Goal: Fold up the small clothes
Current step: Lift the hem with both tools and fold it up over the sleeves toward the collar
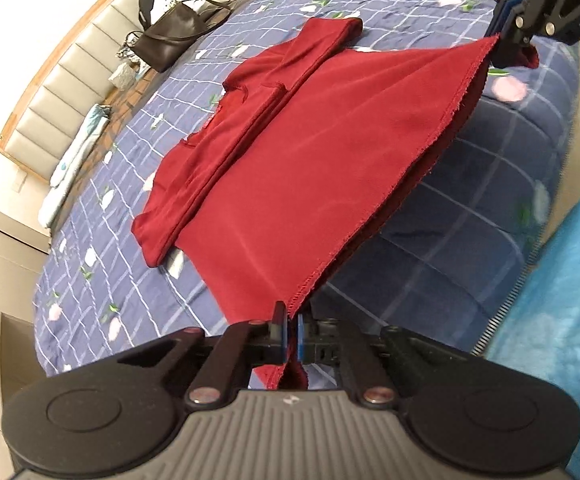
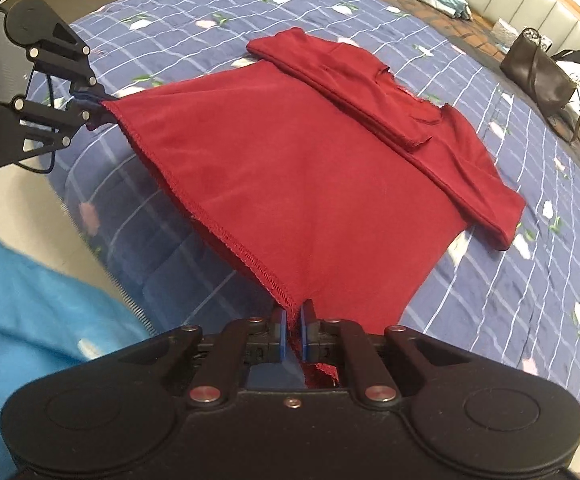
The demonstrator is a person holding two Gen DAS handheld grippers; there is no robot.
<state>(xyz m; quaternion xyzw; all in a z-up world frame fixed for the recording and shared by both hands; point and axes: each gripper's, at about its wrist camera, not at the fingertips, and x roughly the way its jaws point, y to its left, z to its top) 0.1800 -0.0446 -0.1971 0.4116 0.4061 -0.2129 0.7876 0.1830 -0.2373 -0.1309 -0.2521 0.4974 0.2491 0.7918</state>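
- Even, soft indoor light — no glare or hard highlights.
- A dim shadow lies on the blue checked quilt [image 1: 470,208] under the lifted red garment [image 1: 290,184].
- Fisheye bending curves the padded headboard [image 1: 61,92].
- Blue fabric [image 2: 29,280] at the frame edge is blurred.

Red shirt [image 1: 290,184], hem lifted off bed

Cut off by the frame edge: the right gripper [image 1: 508,46] above the red shirt [image 1: 290,168]. Blurred beside that shirt: blue cloth [image 2: 29,280] (unidentifiable). Too small beyond it: clutter around the brown bag [image 1: 169,40].
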